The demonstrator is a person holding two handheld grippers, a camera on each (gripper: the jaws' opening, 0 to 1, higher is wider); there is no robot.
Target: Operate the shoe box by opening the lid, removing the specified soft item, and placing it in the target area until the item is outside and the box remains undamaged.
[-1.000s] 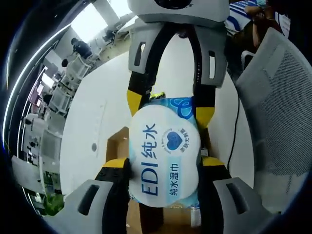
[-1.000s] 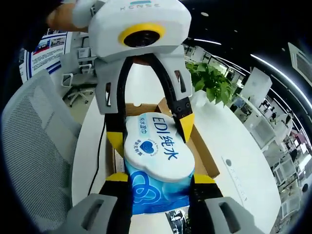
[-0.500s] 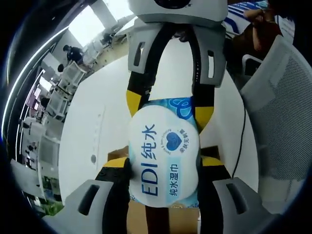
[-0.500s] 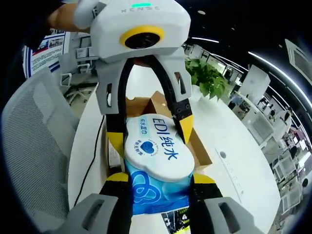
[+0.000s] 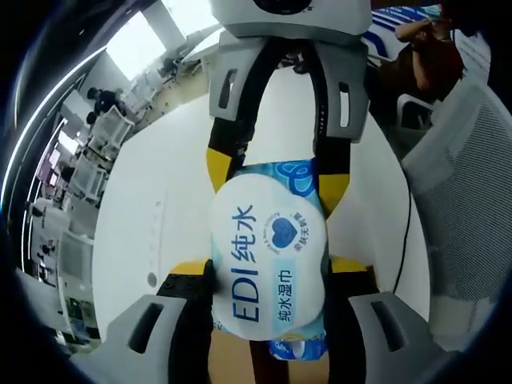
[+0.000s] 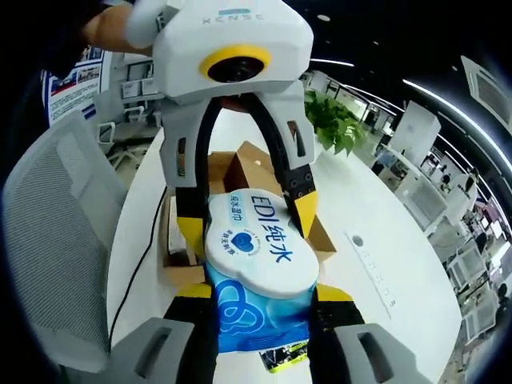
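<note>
A blue and white wet-wipes pack (image 5: 268, 256) with "EDI" print hangs in the air, pinched from both ends. My left gripper (image 5: 268, 272) is shut on its near end, and my right gripper (image 5: 278, 180) comes in from the top, shut on the far end. In the right gripper view the same pack (image 6: 256, 248) sits between my right gripper (image 6: 260, 292) at the bottom and my left gripper (image 6: 246, 220) above. The brown shoe box (image 6: 240, 172) lies open on the white table (image 6: 368, 216) behind and below the pack.
A grey mesh chair (image 6: 56, 240) stands at the table's edge and appears again as the chair (image 5: 464, 176). A black cable (image 6: 136, 264) runs along the table near the box. A potted plant (image 6: 336, 128) stands at the far side. A person (image 5: 432, 48) sits beyond.
Both grippers have carried the pack up and away from the box, which now looks smaller and lower behind it. The grip on the pack is unchanged.
</note>
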